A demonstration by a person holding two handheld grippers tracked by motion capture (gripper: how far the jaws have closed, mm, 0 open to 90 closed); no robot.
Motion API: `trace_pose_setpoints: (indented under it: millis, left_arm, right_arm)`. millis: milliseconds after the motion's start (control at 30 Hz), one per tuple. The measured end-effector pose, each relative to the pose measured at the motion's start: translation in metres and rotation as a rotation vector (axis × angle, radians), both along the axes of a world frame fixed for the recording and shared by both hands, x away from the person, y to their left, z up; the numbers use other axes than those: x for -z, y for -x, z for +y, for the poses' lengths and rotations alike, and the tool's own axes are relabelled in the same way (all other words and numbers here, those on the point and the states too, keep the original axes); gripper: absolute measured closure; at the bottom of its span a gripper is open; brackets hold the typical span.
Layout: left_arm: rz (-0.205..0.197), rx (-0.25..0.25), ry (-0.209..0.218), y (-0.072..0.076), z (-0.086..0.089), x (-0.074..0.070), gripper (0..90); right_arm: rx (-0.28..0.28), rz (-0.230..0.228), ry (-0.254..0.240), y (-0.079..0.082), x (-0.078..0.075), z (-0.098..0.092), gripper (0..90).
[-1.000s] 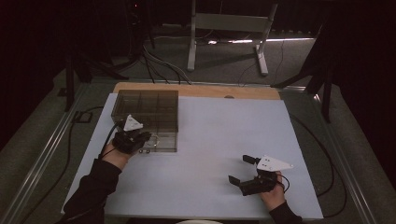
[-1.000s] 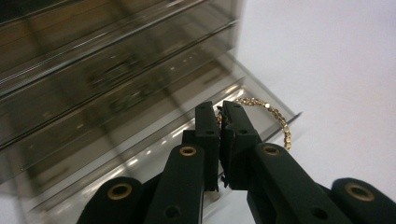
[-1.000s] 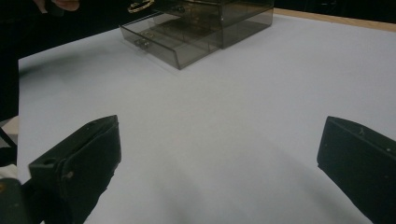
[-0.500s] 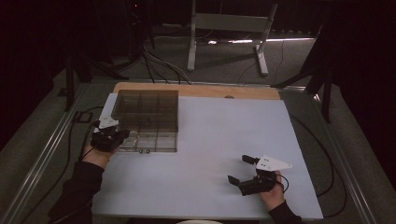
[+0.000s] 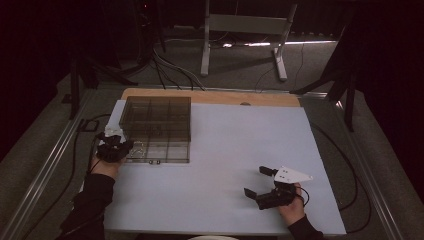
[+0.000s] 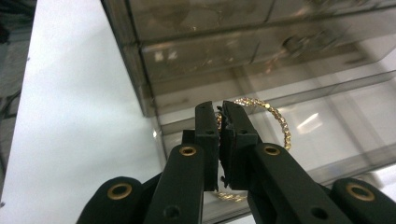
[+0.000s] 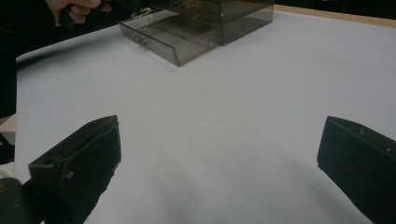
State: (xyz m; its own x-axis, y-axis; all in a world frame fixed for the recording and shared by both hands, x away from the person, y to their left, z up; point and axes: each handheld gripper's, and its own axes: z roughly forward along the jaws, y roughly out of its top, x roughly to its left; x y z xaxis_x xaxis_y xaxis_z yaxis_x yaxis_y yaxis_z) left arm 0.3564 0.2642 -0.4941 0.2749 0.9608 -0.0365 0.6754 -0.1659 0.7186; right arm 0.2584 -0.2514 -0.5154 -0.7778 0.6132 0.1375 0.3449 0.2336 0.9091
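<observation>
— Where's the bracelet right now?

— Pinched in my left gripper. The jaws are pressed together on the near side of the gold loop, and the rest of the ring stands up and off to the right of the jaws, over the pulled-out drawer of the smoky plastic organizer. Whether its lower edge touches the drawer floor I can't tell.

— And your other hand?

— The right gripper sits well apart on the white table — jaws spread wide, nothing between them. From its own view the organizer lies far ahead and to the left.

— So what does the coming move turn on?

— I judge the loop's plane: it runs roughly along the drawer front, beyond my jaw tips. The left gripper is the nearer one by far, so it should do the work.
</observation>
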Motion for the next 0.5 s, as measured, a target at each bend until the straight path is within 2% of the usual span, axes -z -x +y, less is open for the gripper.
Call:
trace_pose_setpoints:
  millis: [100,200,267,333,500]
  left_arm:
    - [-0.004,-0.016,0.034,0.000,0.003,0.002,86.1]
    - [-0.018,0.003,0.068,0.004,0.004,-0.001,74.1]
    - [-0.036,0.022,0.103,0.007,0.005,-0.004,69.2]
    - [-0.053,0.044,0.116,0.011,0.004,-0.009,63.0]
    - [-0.084,0.078,0.152,0.020,-0.001,-0.020,55.1]
  right_arm:
    - [0.000,0.000,0.001,0.000,0.000,-0.001,0.0]
    - [0.000,-0.001,0.000,0.000,0.000,-0.001,0.0]
    - [0.000,0.001,0.002,0.000,0.000,0.000,0.0]
    - [0.000,0.003,-0.001,0.000,0.000,0.000,0.0]
    - [-0.002,0.003,0.002,0.000,0.000,0.000,0.0]
